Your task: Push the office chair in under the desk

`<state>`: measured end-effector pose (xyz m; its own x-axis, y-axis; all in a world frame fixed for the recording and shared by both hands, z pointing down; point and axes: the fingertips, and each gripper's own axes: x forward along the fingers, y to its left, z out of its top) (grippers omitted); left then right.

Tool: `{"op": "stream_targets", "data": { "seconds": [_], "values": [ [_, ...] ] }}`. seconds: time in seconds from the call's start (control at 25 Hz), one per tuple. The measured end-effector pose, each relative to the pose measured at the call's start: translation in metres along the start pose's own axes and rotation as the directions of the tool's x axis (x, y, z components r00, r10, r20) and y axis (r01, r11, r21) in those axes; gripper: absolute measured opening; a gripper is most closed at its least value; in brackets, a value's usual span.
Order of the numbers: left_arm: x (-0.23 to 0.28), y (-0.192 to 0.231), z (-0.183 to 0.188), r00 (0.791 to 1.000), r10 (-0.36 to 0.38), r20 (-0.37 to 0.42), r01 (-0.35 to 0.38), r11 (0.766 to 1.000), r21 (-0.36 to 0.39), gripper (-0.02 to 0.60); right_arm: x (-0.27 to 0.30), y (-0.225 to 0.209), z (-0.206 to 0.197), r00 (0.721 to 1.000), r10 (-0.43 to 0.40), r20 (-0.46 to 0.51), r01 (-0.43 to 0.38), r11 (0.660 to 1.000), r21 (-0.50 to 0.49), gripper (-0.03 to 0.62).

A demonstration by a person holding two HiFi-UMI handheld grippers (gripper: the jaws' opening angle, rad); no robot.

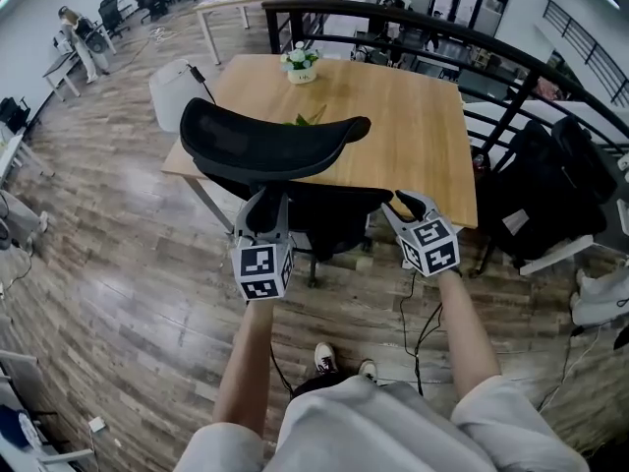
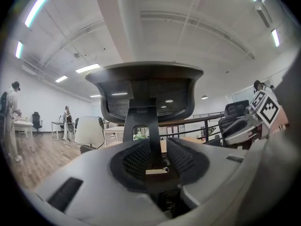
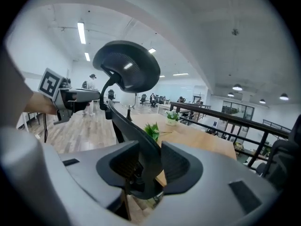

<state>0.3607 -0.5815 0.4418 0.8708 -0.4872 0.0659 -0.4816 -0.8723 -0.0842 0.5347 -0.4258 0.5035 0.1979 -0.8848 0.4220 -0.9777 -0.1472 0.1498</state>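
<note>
- Left gripper (image 1: 263,207): fingers stand loose around the chair (image 1: 265,131) spine; a push could slip off.
- Right gripper (image 1: 406,207): fingers seem clamped on its back; lopsided force may skew it against the desk (image 1: 423,136).

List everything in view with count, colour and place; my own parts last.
office chair: one, black, at desk's near edge.
desk: one, light wood, centre.
potted plant: one, green in white pot, desk's far edge.
green leaves: one bunch, on desk behind chair's headrest.
railing: one, black, beyond desk.
people: two or more, far left background.
left gripper: one, grey, open, chair's post between jaws.
right gripper: one, grey, jaws shut on chair's back edge.
</note>
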Motion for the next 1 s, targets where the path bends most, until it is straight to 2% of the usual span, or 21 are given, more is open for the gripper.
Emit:
{"op": "stream_targets", "data": {
  "seconds": [0.12, 0.32, 0.48, 0.68, 0.84, 1.0],
  "values": [
    [-0.017, -0.007, 0.002, 1.000, 0.000, -0.003, 0.000, 1.000, 0.018, 0.141, -0.024, 0.003, 0.003, 1.000, -0.008, 0.029, 0.006, 0.999, 0.051, 0.149],
    [-0.061, -0.037, 0.012, 1.000, -0.028, -0.012, 0.029, 0.999, 0.036, 0.141, -0.086, 0.006, -0.005, 0.998, -0.069, 0.007, 0.068, 0.991, 0.116, 0.147],
    [-0.089, -0.060, 0.020, 0.998, -0.066, -0.009, 0.066, 0.997, 0.040, 0.141, -0.118, 0.020, 0.000, 0.997, -0.067, 0.046, 0.061, 0.991, 0.117, 0.146],
    [-0.127, -0.092, 0.042, 0.998, -0.062, -0.022, 0.062, 0.998, 0.028, 0.141, -0.172, 0.034, 0.026, 0.990, -0.048, 0.134, 0.030, 0.991, 0.131, 0.141],
    [-0.157, -0.125, 0.063, 0.999, -0.054, -0.008, 0.054, 0.999, 0.003, 0.140, -0.219, 0.042, 0.047, 0.978, -0.033, 0.204, 0.014, 0.996, 0.090, 0.132],
    [-0.184, -0.157, 0.080, 0.997, -0.071, 0.024, 0.069, 0.997, 0.045, 0.128, -0.252, 0.057, 0.059, 0.965, 0.007, 0.264, -0.022, 0.998, 0.054, 0.115]
  ]
}}
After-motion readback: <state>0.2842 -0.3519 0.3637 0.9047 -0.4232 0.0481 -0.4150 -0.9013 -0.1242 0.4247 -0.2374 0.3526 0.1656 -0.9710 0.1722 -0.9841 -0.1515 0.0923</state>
